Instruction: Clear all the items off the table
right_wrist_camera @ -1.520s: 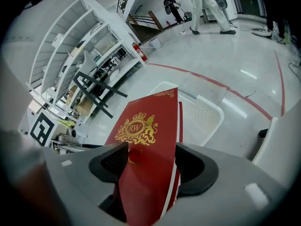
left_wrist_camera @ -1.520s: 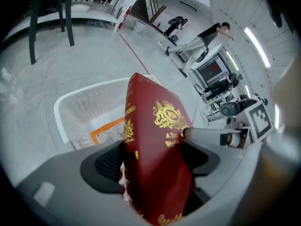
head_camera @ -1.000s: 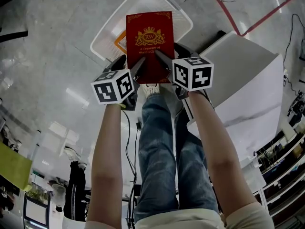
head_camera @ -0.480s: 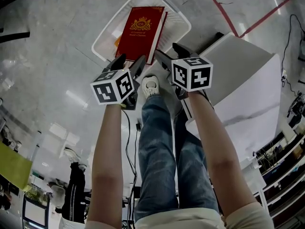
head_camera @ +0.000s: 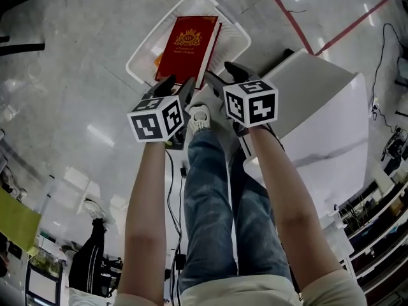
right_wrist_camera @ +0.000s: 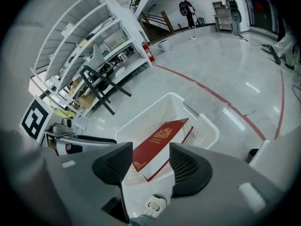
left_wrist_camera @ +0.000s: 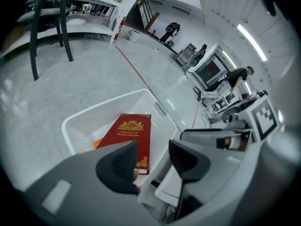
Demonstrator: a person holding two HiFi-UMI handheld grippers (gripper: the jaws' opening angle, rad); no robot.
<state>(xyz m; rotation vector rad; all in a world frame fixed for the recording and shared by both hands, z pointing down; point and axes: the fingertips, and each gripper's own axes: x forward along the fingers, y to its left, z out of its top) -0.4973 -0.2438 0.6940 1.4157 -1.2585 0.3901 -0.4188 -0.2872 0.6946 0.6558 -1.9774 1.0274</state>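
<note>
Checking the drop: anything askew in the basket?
Book lies crooked in the basket, skewed to its walls and seemingly propped on an orange item underneath, so not flat. Nothing looks spilled or damaged.

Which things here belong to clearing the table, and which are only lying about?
Belong to the job:
- red book, lying in the white basket
- orange item under the book
- white table

Just lying about:
- black frame
- shelves
- red floor line
- monitor
</note>
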